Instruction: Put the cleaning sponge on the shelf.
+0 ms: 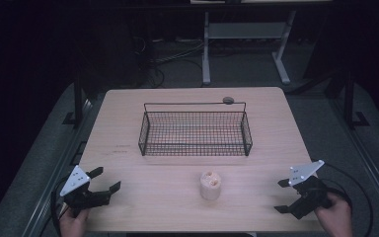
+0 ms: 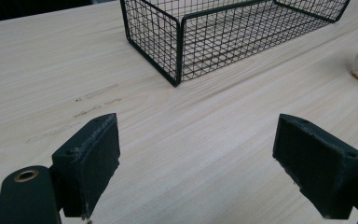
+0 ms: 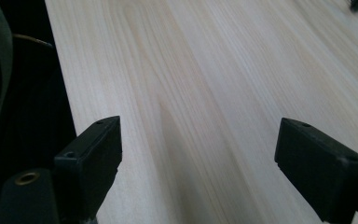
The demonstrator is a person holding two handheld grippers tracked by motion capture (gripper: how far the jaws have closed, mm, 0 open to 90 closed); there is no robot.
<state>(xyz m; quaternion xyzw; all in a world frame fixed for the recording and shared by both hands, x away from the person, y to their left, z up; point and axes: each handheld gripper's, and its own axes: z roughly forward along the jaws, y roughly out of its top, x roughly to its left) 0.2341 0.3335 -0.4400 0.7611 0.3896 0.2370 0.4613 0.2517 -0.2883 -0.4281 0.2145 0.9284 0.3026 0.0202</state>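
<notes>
Beige and soft-looking, the cup (image 1: pixel 210 184) stands between the empty, wide-open left gripper (image 1: pixel 106 180) and right gripper (image 1: pixel 282 196), nearer than the basket (image 1: pixel 195 132); I'd grip its sides gently, keeping it upright.

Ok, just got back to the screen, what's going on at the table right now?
Nothing is being held. A person has a set of tongs in each hand at the near edge of the table: the left tongs and the right tongs both stand open and empty. A small beige cup-shaped thing stands between them, in front of the empty wire basket.
</notes>
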